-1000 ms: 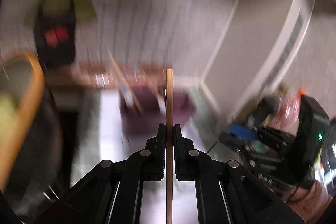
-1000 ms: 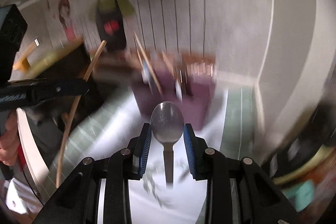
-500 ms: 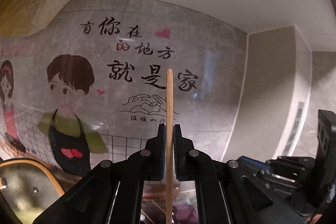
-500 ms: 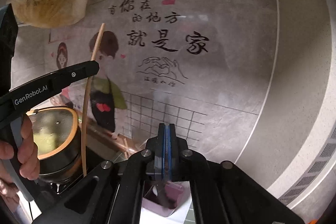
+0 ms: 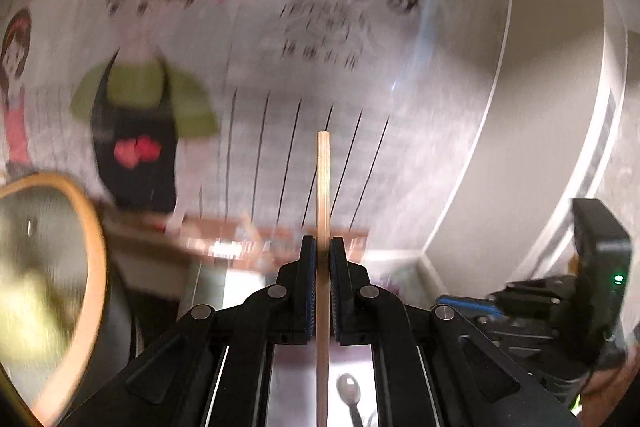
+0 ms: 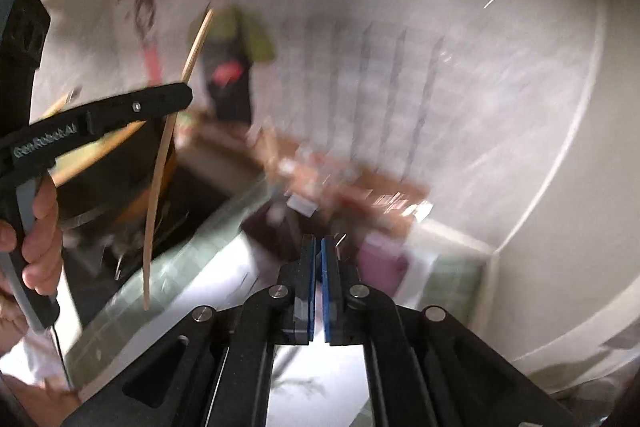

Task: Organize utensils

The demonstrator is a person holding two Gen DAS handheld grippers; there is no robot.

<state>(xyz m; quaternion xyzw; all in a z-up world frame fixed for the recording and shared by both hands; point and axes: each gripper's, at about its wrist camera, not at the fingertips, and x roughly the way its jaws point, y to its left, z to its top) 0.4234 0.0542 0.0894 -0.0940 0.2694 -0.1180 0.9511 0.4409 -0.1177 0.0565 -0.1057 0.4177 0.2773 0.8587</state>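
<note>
Over at my left, the pot (image 5: 48, 267) with its orange rim sits blurred at the edge of the left wrist view. My left gripper (image 5: 322, 251) is clamped on a chopstick (image 5: 323, 183) — thin, pale wood, straight, square-cut at the top, running up past the pads and down out of sight below them. From the right wrist view the same chopstick (image 6: 160, 163) hangs well clear of the counter, with my left hand (image 6: 38, 227) wrapped on the handle.

Further right, a spoon (image 5: 349, 389) shows under the left gripper: silver bowl, dark handle, apparently lying on the white counter (image 6: 224, 283), though the blur leaves that uncertain. Beyond it stands the purple holder (image 6: 384, 259), near the wall, smeared by motion — its compartments I cannot make out.

My right gripper (image 6: 318, 255) is pinched closed, pads nearly touching, nothing between them.

Step in hand, as I judge it: carrying the chopstick toward the holder. Next move calls for bringing the stick over the holder's mouth, tipping it closer to upright, lowering the bottom end inside, then easing the grip. The right gripper would have to open before taking the spoon.
</note>
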